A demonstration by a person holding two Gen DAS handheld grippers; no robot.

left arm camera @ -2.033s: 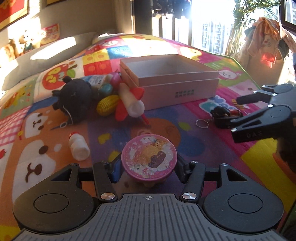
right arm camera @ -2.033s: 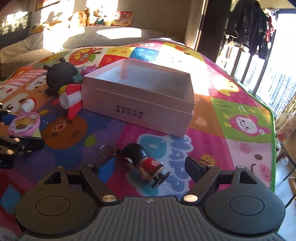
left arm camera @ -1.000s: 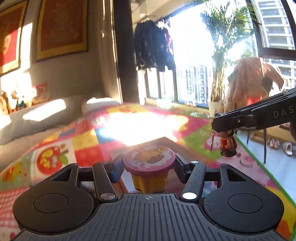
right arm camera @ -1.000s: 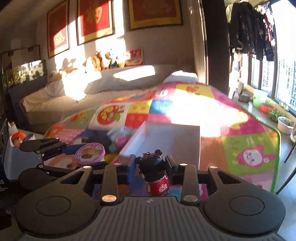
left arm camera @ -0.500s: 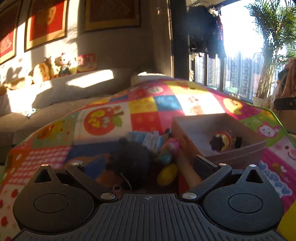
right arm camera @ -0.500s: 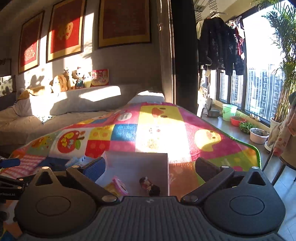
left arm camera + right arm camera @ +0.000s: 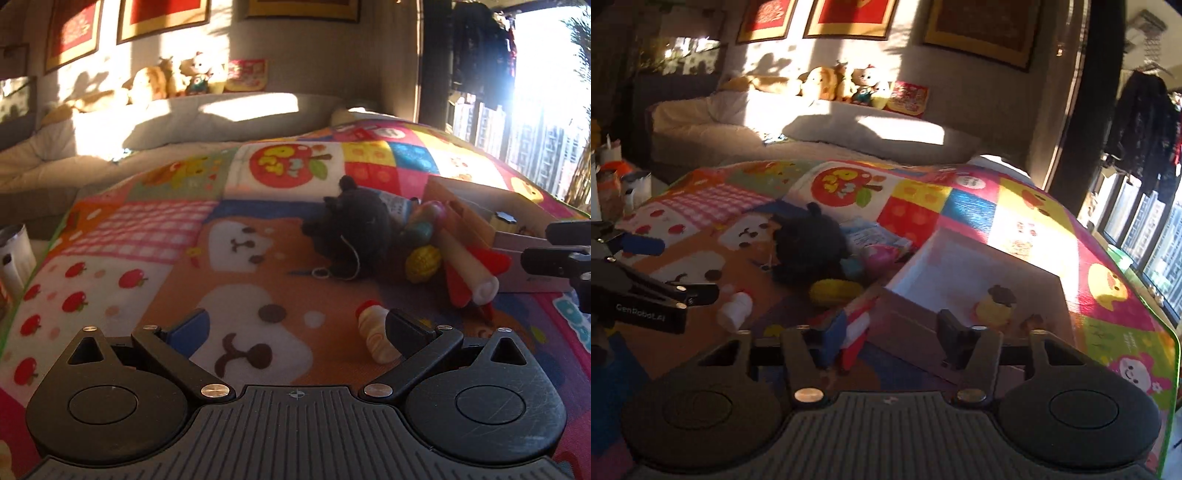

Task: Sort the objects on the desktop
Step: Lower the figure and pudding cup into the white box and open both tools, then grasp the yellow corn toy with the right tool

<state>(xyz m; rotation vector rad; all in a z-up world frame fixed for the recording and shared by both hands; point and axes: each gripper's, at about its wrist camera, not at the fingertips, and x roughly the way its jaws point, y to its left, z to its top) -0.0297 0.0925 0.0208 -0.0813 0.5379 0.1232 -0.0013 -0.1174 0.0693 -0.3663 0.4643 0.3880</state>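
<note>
Plush toys [image 7: 846, 86] along sunlit sofa [image 7: 738, 122]

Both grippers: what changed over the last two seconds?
The left gripper released the pink-lidded cup into the box; the right gripper released the doll keychain there. Left jaws stand open; right jaws have just been closing, empty. The black plush stayed put.

Right gripper [image 7: 565, 254]: cut off by the left wrist view's right edge. Box [image 7: 517, 236]: far side out of frame; contents mostly hidden behind its wall. Small item [image 7: 1032, 320] inside box: blurred, possibly a figurine. Packet [image 7: 866, 232]: partly hidden behind black plush [image 7: 809, 247].
</note>
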